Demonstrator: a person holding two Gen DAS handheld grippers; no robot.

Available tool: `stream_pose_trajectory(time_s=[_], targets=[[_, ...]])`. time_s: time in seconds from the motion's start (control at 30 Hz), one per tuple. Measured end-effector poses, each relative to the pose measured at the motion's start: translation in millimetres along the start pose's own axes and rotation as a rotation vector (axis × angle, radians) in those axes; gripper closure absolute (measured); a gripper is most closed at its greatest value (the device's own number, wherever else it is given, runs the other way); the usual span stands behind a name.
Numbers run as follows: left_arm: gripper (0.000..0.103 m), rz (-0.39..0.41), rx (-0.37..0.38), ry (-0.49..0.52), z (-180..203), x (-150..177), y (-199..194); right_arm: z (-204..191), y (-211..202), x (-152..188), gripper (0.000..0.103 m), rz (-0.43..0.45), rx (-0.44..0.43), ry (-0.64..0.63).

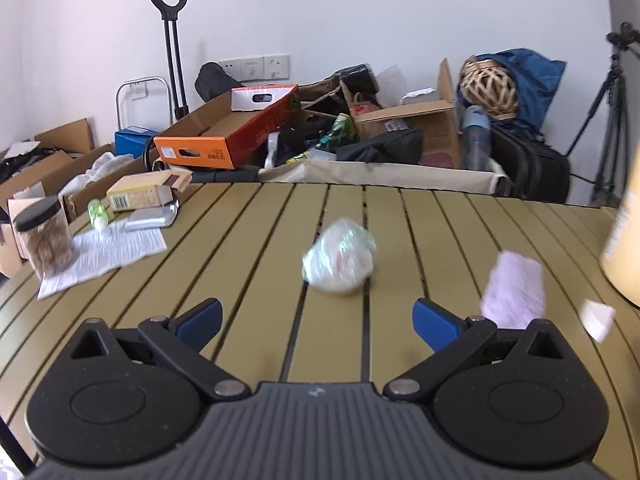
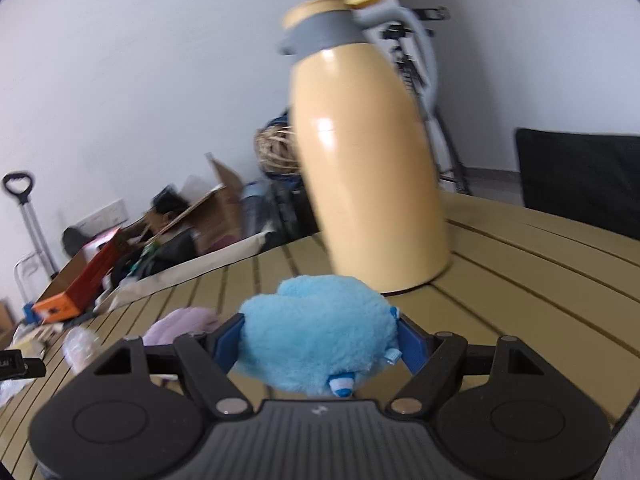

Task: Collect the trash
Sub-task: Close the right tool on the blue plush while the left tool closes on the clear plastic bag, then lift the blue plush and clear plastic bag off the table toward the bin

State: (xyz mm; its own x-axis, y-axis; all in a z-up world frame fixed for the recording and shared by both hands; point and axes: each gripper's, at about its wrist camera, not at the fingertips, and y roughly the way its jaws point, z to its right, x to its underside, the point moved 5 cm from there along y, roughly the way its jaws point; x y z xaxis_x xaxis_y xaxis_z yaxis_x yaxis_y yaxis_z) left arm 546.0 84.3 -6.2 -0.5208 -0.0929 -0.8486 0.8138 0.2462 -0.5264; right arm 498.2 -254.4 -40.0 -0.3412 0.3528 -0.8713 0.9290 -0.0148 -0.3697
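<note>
Left tongs [image 1: 316, 322], spread wide and empty, face a crumpled plastic wrapper [image 1: 340, 256] lying on the slatted worktop [image 1: 240, 240], apparently the next trash to collect. Right tongs [image 2: 320, 340] clench a blue plush toy [image 2: 316, 340] before a beige thermos jug [image 2: 368, 160]. No writing is legible.

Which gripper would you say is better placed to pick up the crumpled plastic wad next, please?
Left: the left gripper is open with the plastic wad just ahead, while the right gripper is shut on a blue plush toy.
</note>
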Motion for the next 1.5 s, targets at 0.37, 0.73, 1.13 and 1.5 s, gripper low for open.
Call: stream_pose_trajectory(time_s=[0.37,0.73,1.13,1.5], targets=[[0.0,-0.086,-0.086,0.005,22.5,-26.8,88.6,43.5,3.8,-10.2,0.026,0.02,0.1,0.072],[0.053,-0.144,-0.099,0.0,31.8,-15.8,134.4,46.8,6.4,-8.1,0.026,0.019,0.119,0.067],[0.063,-0.069,-0.062,-0.024,19.8,-23.6,101.9,35.2,3.8,-6.3,0.026,0.013,0.088,0.047],[0.063,-0.011,0.038,-0.037,9.9,-12.6,37.1,23.4,-2.8,-5.7,0.026,0.006,0.045,0.03]])
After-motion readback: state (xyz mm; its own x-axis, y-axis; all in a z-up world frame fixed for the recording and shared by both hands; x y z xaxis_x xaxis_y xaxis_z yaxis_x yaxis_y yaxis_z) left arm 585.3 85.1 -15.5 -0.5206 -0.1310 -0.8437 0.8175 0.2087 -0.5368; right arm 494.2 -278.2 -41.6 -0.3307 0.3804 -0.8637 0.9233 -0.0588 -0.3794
